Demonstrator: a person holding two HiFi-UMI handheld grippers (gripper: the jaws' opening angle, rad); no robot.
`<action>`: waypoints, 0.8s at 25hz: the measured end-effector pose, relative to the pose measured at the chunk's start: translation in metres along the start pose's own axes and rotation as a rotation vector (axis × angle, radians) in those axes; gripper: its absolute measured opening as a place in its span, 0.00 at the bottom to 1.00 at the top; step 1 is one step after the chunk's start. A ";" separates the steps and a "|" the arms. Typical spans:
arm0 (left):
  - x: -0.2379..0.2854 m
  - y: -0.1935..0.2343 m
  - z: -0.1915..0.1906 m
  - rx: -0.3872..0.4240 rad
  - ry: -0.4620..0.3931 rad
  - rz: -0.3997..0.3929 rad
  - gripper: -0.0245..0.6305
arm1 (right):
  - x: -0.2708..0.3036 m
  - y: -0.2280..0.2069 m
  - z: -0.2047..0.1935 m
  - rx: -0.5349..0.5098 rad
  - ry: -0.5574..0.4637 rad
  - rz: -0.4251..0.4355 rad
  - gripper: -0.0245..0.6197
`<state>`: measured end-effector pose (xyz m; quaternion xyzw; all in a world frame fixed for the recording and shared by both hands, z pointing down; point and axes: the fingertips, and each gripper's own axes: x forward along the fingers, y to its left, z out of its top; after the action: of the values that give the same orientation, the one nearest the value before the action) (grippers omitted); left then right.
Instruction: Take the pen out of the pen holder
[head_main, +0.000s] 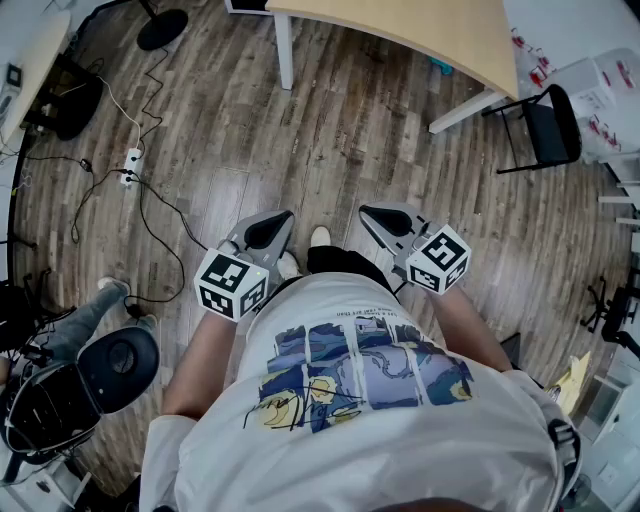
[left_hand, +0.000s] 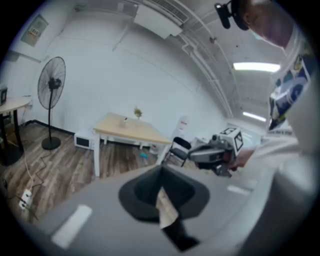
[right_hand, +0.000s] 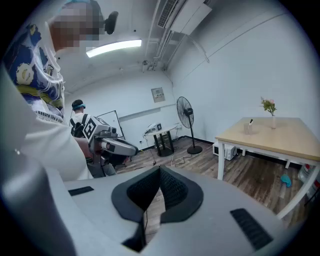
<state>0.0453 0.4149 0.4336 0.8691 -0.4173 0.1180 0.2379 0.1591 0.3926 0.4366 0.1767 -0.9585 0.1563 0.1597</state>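
A clear pen holder (right_hand: 247, 128) with a dark pen (right_hand: 251, 121) in it stands on the far wooden table (right_hand: 280, 135), beside a small flower vase (right_hand: 270, 107). In the left gripper view the holder (left_hand: 125, 121) is a tiny shape on that table (left_hand: 130, 131). Both grippers are held close to the person's belly over the wood floor, far from the table. My left gripper (head_main: 283, 215) (left_hand: 161, 170) has its jaws together on nothing. So does my right gripper (head_main: 368, 210) (right_hand: 160, 169).
A black folding chair (head_main: 545, 125) stands right of the table (head_main: 420, 30). A power strip (head_main: 130, 165) with cables lies on the floor at left. A standing fan (right_hand: 185, 117) and a small round table (right_hand: 162, 135) are at the wall. Another person's leg (head_main: 85, 315) shows at left.
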 end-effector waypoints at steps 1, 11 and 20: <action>0.005 -0.001 0.006 -0.005 -0.007 0.004 0.05 | -0.002 -0.005 0.004 0.003 -0.004 -0.004 0.05; 0.049 0.005 0.042 0.039 0.044 0.020 0.05 | -0.007 -0.062 0.030 0.025 -0.074 -0.014 0.05; 0.096 0.018 0.075 0.071 0.054 -0.031 0.05 | 0.000 -0.114 0.029 0.097 -0.083 -0.061 0.05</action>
<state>0.0916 0.3020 0.4137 0.8798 -0.3930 0.1524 0.2199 0.1965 0.2814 0.4382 0.2197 -0.9498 0.1903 0.1155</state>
